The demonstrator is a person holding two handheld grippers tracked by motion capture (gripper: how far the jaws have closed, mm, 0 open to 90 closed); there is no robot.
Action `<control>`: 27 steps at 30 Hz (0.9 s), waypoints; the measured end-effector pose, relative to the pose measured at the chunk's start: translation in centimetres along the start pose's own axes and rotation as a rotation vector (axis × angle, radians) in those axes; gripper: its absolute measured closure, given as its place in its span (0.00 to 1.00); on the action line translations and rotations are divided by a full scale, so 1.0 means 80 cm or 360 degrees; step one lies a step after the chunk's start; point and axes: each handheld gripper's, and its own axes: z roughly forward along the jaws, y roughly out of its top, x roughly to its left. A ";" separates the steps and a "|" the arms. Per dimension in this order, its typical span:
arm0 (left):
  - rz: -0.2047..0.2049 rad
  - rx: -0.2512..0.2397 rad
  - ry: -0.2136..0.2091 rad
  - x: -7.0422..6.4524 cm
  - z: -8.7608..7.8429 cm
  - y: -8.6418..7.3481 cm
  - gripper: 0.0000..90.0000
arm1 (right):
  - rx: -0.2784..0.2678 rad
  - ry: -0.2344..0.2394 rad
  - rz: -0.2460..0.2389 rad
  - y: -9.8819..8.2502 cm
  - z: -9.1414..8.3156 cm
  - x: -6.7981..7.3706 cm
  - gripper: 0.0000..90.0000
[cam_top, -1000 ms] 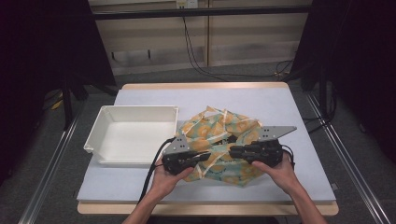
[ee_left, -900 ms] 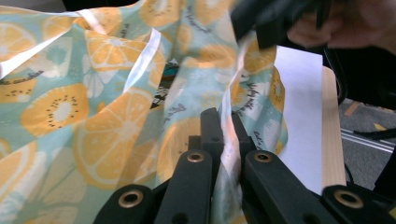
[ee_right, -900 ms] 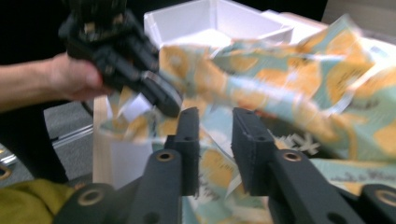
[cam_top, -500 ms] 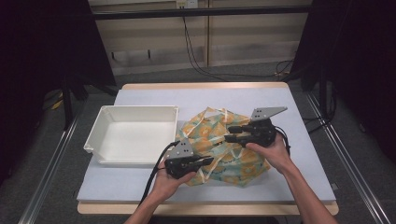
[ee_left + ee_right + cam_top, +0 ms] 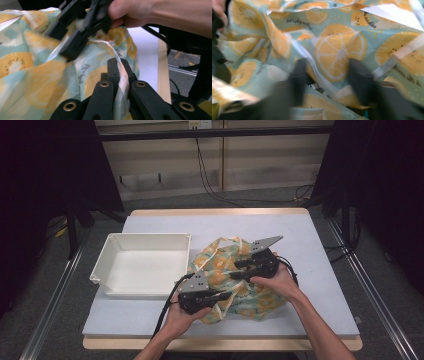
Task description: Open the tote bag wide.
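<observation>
A table [image 5: 320,245] with a pale blue-grey top and a light wooden edge is standing on a grey floor [image 5: 380,285] between two metal rails. A white tray [image 5: 107,265] is sitting on its left half, open side up, with nothing showing inside it. Just beside the tray, toward the middle and near edge, a crumpled cloth [image 5: 220,265] printed with orange and kiwi slices on pale green is lying in a loose heap, its white trim [image 5: 227,240] looping out at the far side.
</observation>
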 end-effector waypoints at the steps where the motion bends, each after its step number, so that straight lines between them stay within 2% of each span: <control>1: 0.0019 -0.0003 -0.0006 -0.002 0.000 0.001 1.00 | -0.0017 -0.0005 0.0010 0.001 0.000 0.000 0.79; 2: 0.0038 0.0008 -0.0022 -0.007 -0.001 0.000 1.00 | -0.0072 0.0016 0.0044 0.002 -0.004 -0.003 0.93; 3: 0.0038 0.0008 -0.0022 -0.007 -0.001 0.000 1.00 | -0.0072 0.0016 0.0044 0.002 -0.004 -0.003 0.93; 4: 0.0058 0.0031 -0.0019 -0.009 -0.001 0.000 1.00 | -0.0104 0.0023 0.0072 0.004 -0.008 -0.006 0.98; 5: 0.0063 0.0046 -0.0029 -0.012 -0.001 -0.001 1.00 | -0.0129 0.0025 0.0092 0.006 -0.013 -0.009 1.00; 7: 0.0080 0.0074 -0.0050 -0.018 0.002 -0.005 1.00 | -0.0173 0.0012 0.0128 0.012 -0.021 -0.016 1.00; 9: 0.0127 0.0131 -0.0070 -0.023 0.003 -0.008 1.00 | -0.0193 -0.0012 0.0144 0.019 -0.025 -0.022 1.00; 14: 0.0159 0.0173 -0.0128 -0.035 0.006 -0.015 1.00 | -0.0255 -0.0068 0.0198 0.040 -0.032 -0.043 1.00; 18: 0.0205 0.0244 -0.0188 -0.046 0.008 -0.023 1.00 | -0.0242 -0.0136 0.0229 0.049 -0.027 -0.057 1.00; 20: 0.0235 0.0278 -0.0206 -0.050 0.009 -0.029 1.00 | -0.0238 -0.0139 0.0244 0.049 -0.025 -0.060 1.00; 23: 0.0233 0.0313 -0.0243 -0.054 0.009 -0.038 1.00 | -0.0241 -0.0197 0.0309 0.042 -0.017 -0.072 1.00; 25: 0.0238 0.0323 -0.0249 -0.058 0.010 -0.041 1.00 | -0.0241 -0.0190 0.0339 0.036 -0.015 -0.077 1.00; 27: 0.0192 0.0301 -0.0226 -0.056 0.010 -0.042 0.99 | -0.0246 -0.0179 0.0343 0.033 -0.015 -0.076 1.00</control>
